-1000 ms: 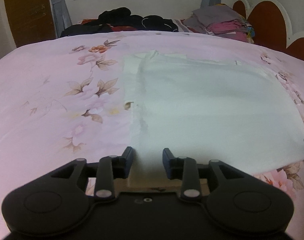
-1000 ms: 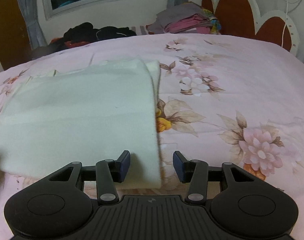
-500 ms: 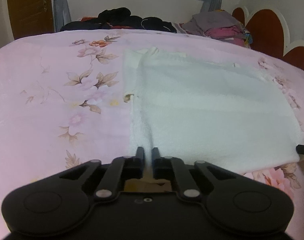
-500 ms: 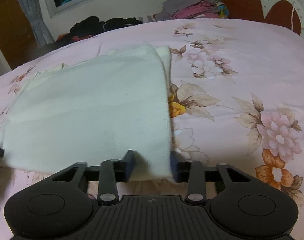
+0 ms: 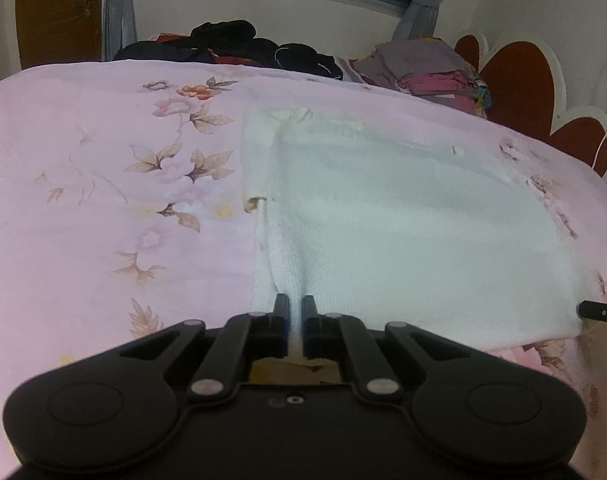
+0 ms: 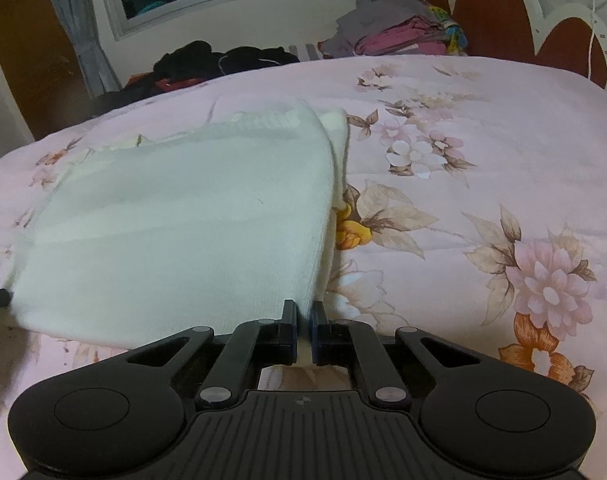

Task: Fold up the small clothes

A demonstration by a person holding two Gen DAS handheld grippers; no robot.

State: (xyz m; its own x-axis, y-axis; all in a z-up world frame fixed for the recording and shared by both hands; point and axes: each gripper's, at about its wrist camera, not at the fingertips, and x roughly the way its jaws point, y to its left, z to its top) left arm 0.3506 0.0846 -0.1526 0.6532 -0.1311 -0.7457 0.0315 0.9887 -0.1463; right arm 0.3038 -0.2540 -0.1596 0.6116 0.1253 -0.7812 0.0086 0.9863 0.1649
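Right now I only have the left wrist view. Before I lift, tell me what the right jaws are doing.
Observer: The right gripper has just closed its jaws on the garment's near right corner.
Operator: Report what shows along that right edge.
Observer: A second white layer sticks out beside the top one.
Operator: Say what is on the bed to the right of it.
Observer: The floral sheet, with a yellow flower print right at the garment's edge.
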